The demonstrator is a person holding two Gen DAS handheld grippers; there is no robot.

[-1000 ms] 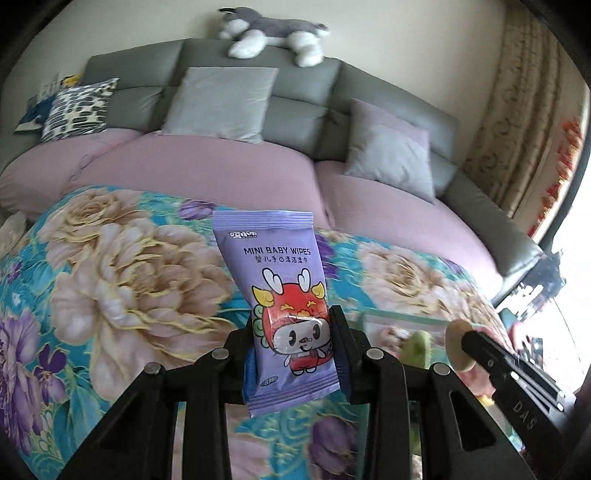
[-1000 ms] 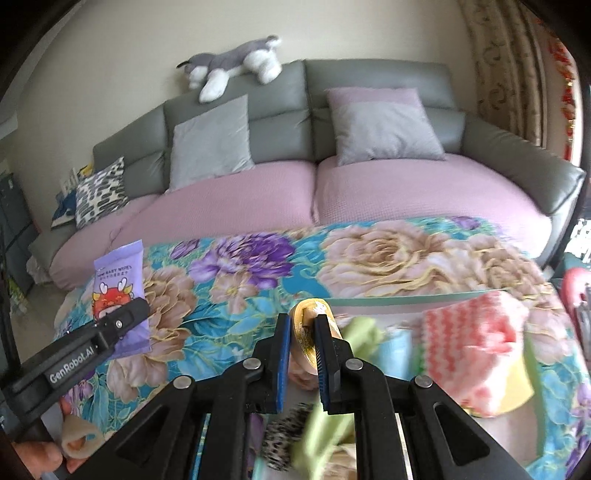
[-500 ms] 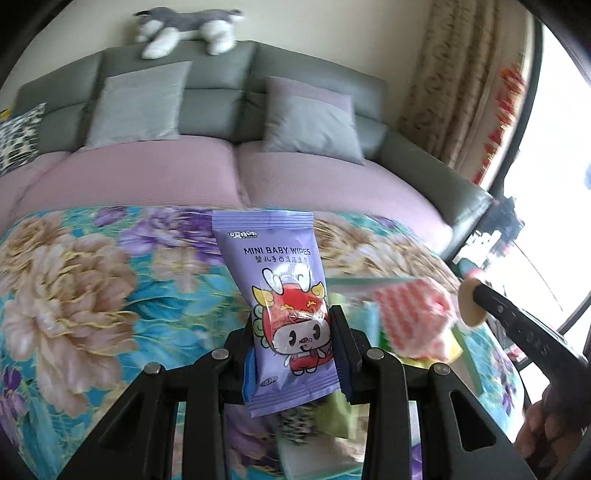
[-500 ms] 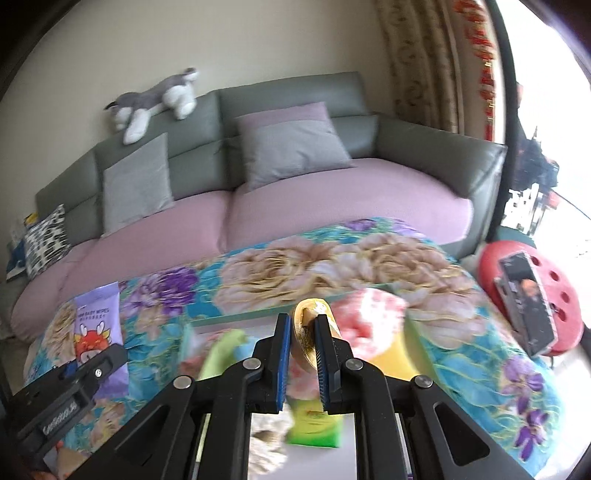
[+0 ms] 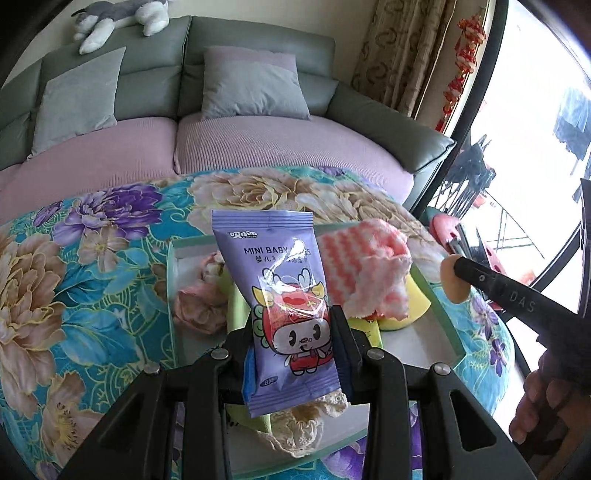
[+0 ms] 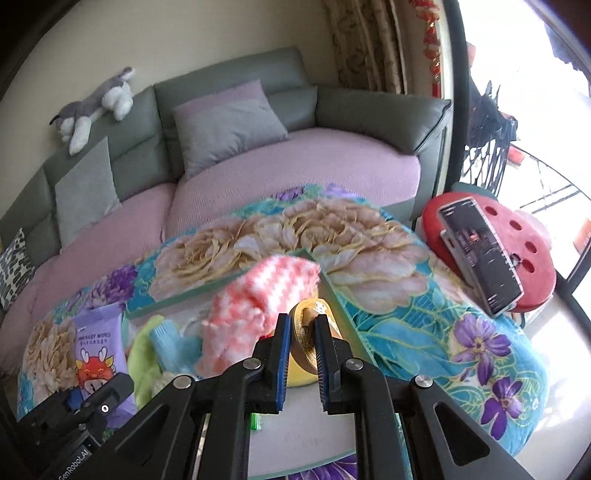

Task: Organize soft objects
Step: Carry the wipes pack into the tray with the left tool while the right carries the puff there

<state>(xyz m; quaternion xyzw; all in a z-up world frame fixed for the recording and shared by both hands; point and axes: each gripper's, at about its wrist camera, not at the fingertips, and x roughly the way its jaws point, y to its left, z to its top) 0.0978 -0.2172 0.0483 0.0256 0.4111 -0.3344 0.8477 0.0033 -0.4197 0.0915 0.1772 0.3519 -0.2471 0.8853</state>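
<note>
My left gripper [image 5: 293, 325] is shut on a purple baby wipes pack [image 5: 282, 295] and holds it upright above a glass tray [image 5: 171, 266]. The pack also shows in the right wrist view [image 6: 98, 354]. My right gripper [image 6: 301, 332] is shut on a small round golden object [image 6: 308, 330], held above the tray's right side [image 6: 340, 302]. In the tray lie a pink-and-white fluffy cloth [image 5: 369, 269], also in the right wrist view [image 6: 258, 306], a pink crumpled cloth [image 5: 199, 302], yellow-green soft items [image 5: 410, 306] and a cream lacy piece [image 5: 303, 424].
The tray rests on a floral blanket [image 5: 74, 277] in front of a grey and pink sofa [image 5: 258, 147] with cushions and a plush husky [image 5: 118, 16]. A red stool [image 6: 517, 251] with a phone [image 6: 480, 254] stands at the right by the window.
Both grippers have swung right and moved over the tray, keeping their holds. The tray and its soft items have come into full view beneath the wipes pack.
</note>
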